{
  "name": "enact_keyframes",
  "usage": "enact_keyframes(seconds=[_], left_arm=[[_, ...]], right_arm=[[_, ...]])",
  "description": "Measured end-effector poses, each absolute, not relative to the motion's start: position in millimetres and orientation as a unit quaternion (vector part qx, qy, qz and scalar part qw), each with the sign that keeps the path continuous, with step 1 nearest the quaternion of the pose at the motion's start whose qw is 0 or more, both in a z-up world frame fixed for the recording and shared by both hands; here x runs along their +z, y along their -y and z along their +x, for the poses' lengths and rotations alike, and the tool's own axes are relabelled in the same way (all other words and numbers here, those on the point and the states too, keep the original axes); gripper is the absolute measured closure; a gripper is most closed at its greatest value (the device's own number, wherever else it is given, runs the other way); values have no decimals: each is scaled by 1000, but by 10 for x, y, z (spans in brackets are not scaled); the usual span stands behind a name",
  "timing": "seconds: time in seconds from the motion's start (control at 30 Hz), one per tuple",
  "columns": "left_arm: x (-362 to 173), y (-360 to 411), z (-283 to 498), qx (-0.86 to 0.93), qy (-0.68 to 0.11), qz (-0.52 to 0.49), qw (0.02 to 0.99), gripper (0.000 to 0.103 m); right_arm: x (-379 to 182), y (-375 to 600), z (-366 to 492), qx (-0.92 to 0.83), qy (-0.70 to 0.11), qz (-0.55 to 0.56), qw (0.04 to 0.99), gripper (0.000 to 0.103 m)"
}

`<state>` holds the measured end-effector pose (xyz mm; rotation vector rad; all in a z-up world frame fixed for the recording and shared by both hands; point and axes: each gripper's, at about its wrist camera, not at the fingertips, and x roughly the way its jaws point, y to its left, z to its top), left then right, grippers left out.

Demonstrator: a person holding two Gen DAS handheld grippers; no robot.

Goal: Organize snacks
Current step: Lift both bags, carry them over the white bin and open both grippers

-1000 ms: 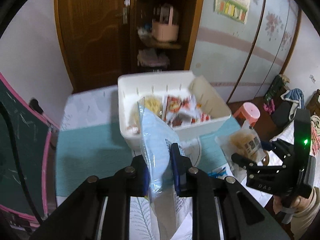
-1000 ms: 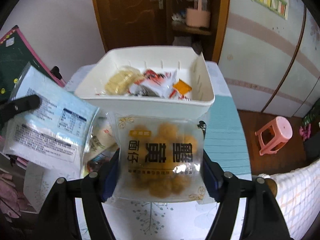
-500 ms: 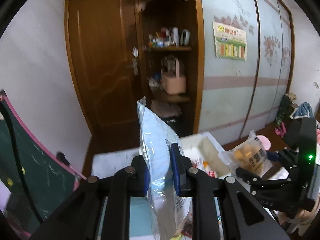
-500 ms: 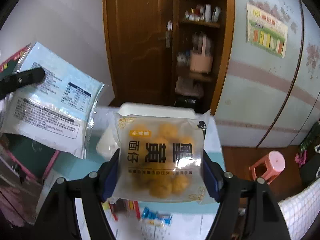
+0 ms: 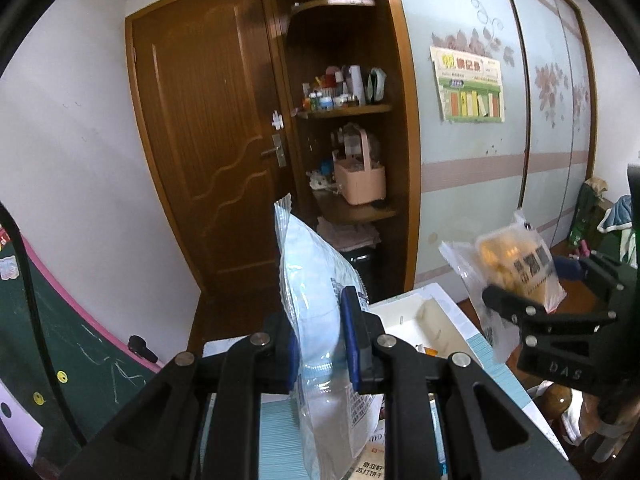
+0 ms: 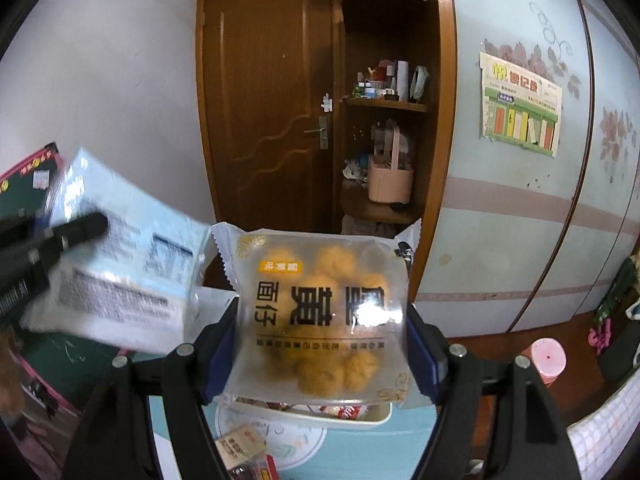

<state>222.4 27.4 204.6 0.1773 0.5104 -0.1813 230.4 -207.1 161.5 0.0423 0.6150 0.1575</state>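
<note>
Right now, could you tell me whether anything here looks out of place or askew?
Nothing is spilled or damaged. The yellow snack pack in the right gripper reads upside down, and the blue packet stands edge-on in the left gripper.

Open air ahead of both raised packets, white bin (image 5: 420, 312) below, wardrobe (image 6: 520, 208) well beyond

Brown door (image 5: 208, 128), pink basket (image 5: 360, 182) on shelf, wall poster (image 6: 520, 120), pink stool (image 6: 547, 360)
</note>
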Motion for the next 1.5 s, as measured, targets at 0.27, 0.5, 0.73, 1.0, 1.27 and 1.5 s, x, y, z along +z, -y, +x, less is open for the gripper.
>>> enact_keyframes(seconds=[0.27,0.5,0.73,1.0,1.27,1.5], left_arm=[[1644,-79,2726,-71,-276,100,953,87],[1200,-24,3219,-48,-312,99,944,87],[772,-5,3553,-40,-352,90,931,86],[425,86,3786,-38,-376,97,921,86],[315,169,3900,-23,-368,112,923,12],[296,291,3780,-33,-362,146,920,11]], right_arm=[[1350,2058,2810,55,-335,30,940,29],[920,2110,3254,36,-378,49,924,29],[500,2110,3512,29,-410,52,910,29],[194,2047,3726,32,-434,53,899,25],[-139,2045,3919,47,-481,72,872,16],[-99,1958,3855,25,-454,38,890,8]])
